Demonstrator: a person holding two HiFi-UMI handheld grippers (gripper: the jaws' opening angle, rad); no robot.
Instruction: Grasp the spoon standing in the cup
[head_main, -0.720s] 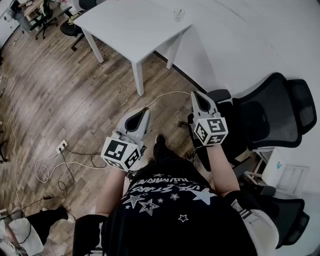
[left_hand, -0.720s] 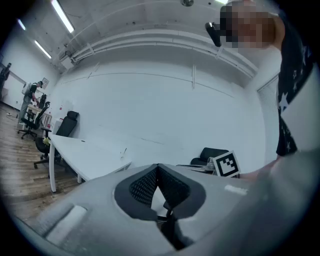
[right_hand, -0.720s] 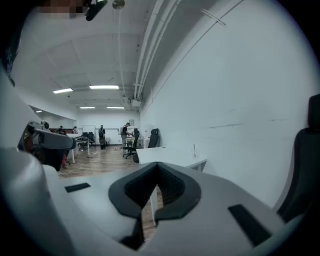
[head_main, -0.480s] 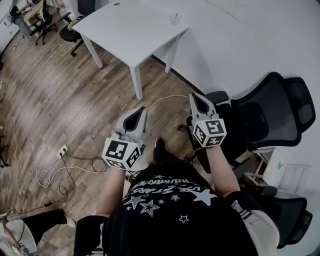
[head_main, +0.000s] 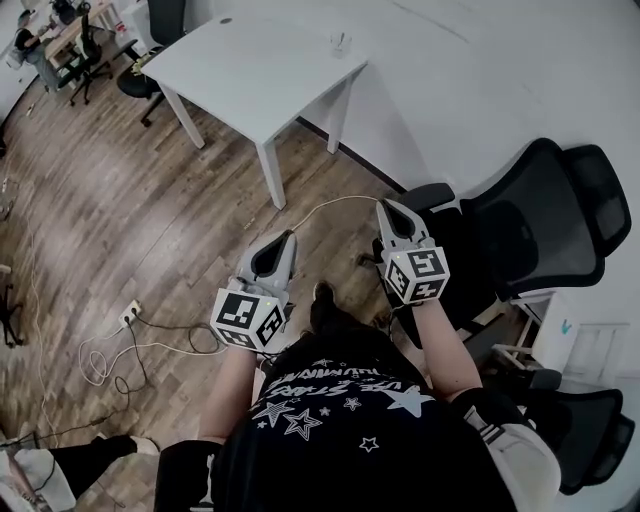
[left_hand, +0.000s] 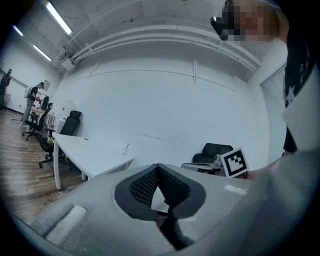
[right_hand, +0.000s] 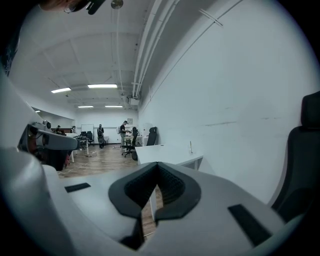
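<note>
Well short of the white table, out over the wooden floor. Left gripper and right gripper both closed tip to tip, empty, aimed roughly toward the table. Cup on the table's far corner beside the wall, spoon upright in it, too small to make out further. Nothing grasped yet; whole approach to the table yet to do.

Likely to go wrong in three ways:
- Arriving at the table with jaws closed would poke the spoon or cup instead of straddling the handle, and could push the cup off that corner.
- Closing off-centre on so thin a handle could lever the cup over.
- Stepping across the white cable on the floor in front of the table, or brushing the office chair to the table's right, could jolt the aim.
</note>
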